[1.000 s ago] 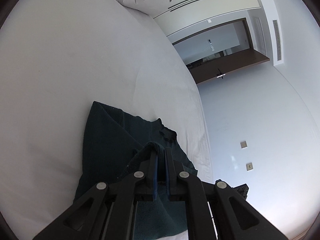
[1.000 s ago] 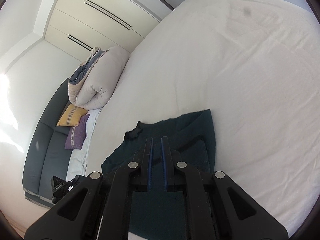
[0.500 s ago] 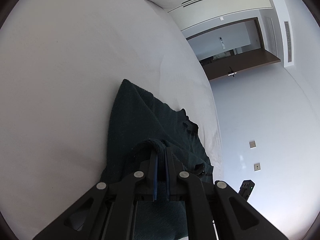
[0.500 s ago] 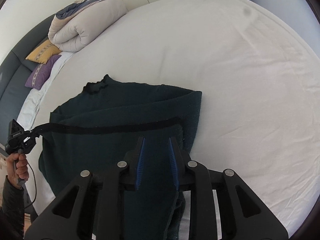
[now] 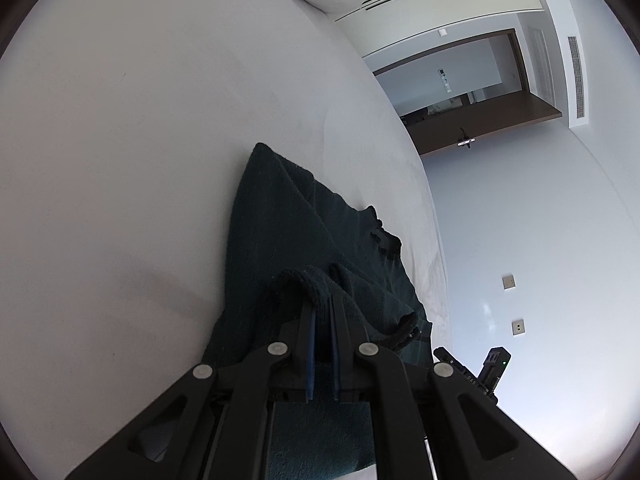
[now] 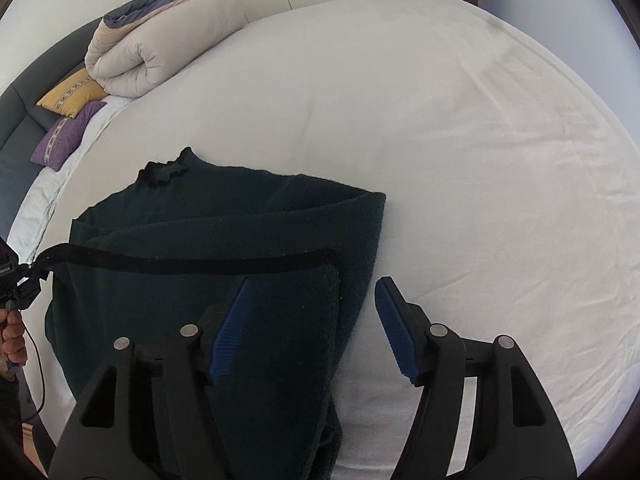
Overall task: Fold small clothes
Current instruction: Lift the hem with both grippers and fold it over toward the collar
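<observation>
A dark green knitted sweater (image 6: 240,220) lies partly folded on the white bed, collar towards the pillows. My left gripper (image 5: 322,304) is shut on its black ribbed hem, holding that edge just above the cloth. From the right wrist view the left gripper (image 6: 34,270) sits at the far left edge, the hem band (image 6: 180,262) stretched from it across the sweater. My right gripper (image 6: 314,284) hovers over the sweater's right folded edge. Its jaws are opening; cloth lies beneath and between the blue pads (image 6: 230,320), which do not press on it.
The white bed sheet (image 6: 460,140) spreads wide to the right and beyond the sweater. A rolled duvet (image 6: 160,40), a yellow pillow (image 6: 70,94) and a purple pillow (image 6: 64,136) lie at the dark headboard. A hand (image 6: 12,336) holds the left gripper. A doorway (image 5: 460,80) shows past the bed.
The right gripper's jaws went from shut on the sweater to wide apart, and it rolled and sank toward the bed. The left gripper sank a little, still clamped on the hem.
</observation>
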The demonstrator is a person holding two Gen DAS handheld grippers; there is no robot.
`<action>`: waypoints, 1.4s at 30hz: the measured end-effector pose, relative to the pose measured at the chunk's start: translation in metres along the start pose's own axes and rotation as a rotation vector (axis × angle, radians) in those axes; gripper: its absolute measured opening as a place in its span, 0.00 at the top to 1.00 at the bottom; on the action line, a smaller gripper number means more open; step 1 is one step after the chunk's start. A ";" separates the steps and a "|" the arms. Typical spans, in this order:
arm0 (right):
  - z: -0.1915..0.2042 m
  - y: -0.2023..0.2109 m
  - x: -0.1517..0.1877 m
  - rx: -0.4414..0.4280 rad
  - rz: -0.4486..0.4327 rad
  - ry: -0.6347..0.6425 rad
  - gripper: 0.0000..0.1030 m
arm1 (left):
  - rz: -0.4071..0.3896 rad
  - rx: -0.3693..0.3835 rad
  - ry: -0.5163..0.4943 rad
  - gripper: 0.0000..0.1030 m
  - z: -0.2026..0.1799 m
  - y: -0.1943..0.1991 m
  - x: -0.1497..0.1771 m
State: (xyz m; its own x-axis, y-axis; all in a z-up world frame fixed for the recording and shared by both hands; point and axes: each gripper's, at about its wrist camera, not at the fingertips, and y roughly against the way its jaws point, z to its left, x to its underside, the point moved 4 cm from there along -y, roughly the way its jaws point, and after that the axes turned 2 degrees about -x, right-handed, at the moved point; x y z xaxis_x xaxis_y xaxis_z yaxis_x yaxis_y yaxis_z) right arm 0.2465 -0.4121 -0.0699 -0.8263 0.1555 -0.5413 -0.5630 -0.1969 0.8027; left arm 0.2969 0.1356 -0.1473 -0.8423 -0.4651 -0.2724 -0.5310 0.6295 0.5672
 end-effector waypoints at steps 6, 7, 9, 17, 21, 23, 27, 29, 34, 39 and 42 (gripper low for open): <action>0.002 -0.008 0.002 -0.030 0.059 0.002 0.43 | 0.003 -0.007 -0.007 0.94 0.000 0.001 0.003; 0.001 -0.010 0.001 -0.033 0.061 -0.003 0.47 | 0.004 -0.010 -0.009 0.94 0.001 0.001 0.004; 0.001 -0.015 0.001 -0.033 0.068 0.005 0.57 | 0.005 -0.012 -0.011 0.94 0.001 0.002 0.005; 0.009 -0.023 0.001 0.035 0.081 0.063 0.89 | 0.005 -0.028 -0.023 0.94 0.000 0.002 0.007; 0.018 -0.016 0.005 0.094 0.070 0.126 0.94 | -0.004 -0.028 -0.025 0.94 -0.003 0.006 0.007; 0.026 -0.009 0.005 0.121 0.043 0.163 0.95 | -0.015 -0.024 -0.021 0.94 -0.005 0.009 0.006; 0.031 0.014 -0.006 0.126 -0.049 0.149 0.95 | -0.055 -0.008 -0.022 0.94 -0.015 0.021 -0.003; 0.032 0.023 -0.015 0.142 -0.089 0.145 0.95 | -0.075 -0.011 -0.028 0.94 -0.021 0.024 -0.011; 0.034 0.030 -0.039 0.186 -0.154 0.149 0.95 | -0.127 -0.004 -0.017 0.94 -0.032 0.023 -0.041; 0.024 0.018 -0.066 0.199 -0.162 0.114 0.95 | -0.130 -0.053 -0.030 0.94 -0.039 0.003 -0.074; 0.015 0.001 -0.080 0.206 -0.146 0.090 0.95 | -0.118 -0.093 -0.027 0.94 -0.034 -0.017 -0.089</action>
State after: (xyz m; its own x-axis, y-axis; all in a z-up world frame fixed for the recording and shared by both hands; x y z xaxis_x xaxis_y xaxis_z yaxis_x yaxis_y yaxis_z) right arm 0.3119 -0.4106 -0.0221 -0.7399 0.0790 -0.6681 -0.6685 0.0239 0.7433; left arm 0.3841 0.1448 -0.1064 -0.7773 -0.5150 -0.3614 -0.6168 0.5107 0.5989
